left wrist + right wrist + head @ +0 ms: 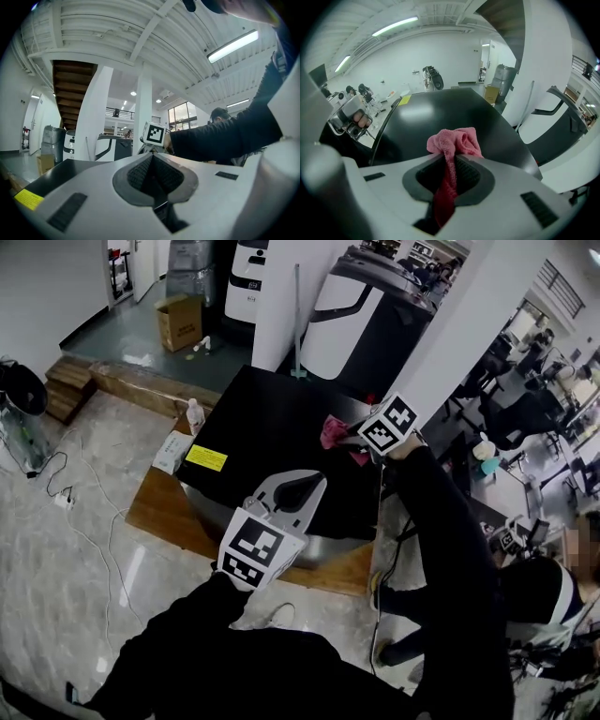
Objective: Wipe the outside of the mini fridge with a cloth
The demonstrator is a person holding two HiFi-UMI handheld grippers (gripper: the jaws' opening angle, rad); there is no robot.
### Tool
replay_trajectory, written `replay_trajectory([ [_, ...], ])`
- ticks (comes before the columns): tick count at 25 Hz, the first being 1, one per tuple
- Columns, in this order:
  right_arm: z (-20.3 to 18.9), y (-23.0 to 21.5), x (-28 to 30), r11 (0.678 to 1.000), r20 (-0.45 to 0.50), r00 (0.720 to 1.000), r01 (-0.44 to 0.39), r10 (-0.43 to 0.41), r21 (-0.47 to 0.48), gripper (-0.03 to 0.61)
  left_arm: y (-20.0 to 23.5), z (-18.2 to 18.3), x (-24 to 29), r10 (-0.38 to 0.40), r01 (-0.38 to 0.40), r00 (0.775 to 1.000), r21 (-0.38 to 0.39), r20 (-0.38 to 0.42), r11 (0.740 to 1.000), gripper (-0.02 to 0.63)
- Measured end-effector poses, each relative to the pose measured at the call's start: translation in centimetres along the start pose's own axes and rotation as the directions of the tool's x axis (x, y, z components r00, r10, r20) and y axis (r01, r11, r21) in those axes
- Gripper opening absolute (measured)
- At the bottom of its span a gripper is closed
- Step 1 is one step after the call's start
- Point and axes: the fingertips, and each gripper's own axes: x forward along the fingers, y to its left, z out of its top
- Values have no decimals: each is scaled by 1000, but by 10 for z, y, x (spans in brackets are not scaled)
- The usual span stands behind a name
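Subject: a glossy black box-shaped mini fridge stands on a low wooden bench. In the head view its top panel faces the camera. A yellow rectangular label sits on the panel near its 8 o'clock corner.

Right tool: located at the 2 o'clock edge of the top panel. The right gripper view shows its jaws closed on a crumpled pink terry cloth. One strip of the fabric is pinched between the pads and runs back into the tool body. The rest is bunched ahead of the jaw tips, over the black panel. In the head view the cloth lies just beside the marker cube, at the panel's far right side. It cannot be told whether the cloth is pressed firmly onto the surface.

Left tool: positioned above the 5 o'clock edge of the panel, well apart from the cloth. The left gripper view shows its jaws brought together at the tips with nothing between them.

Surroundings: a small white plastic bottle stands on the bench at the fridge's 9 o'clock side. An open cardboard box rests on the floor at 11 o'clock, well apart from it.
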Motion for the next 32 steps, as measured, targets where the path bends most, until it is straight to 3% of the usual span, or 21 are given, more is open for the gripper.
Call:
replay_trajectory([
  [11, -8, 72, -4, 1000, -43, 999, -4, 5, 25, 51, -11, -14, -41, -83, 83, 997, -41, -8, 996, 6],
  [24, -26, 162, -15, 997, -101, 993, -57, 61, 43, 52, -29, -13, -97, -164, 164, 986, -33, 0, 986, 6],
  [28, -12, 163, -34, 995, -13, 995, 102, -102, 8, 55, -21, -10, -117, -168, 168, 986, -28, 13, 985, 6],
  [32, 17, 190, -76, 965, 207, 944, 261, -256, 3, 57, -19, -5, -133, -182, 182, 983, -28, 24, 983, 6],
])
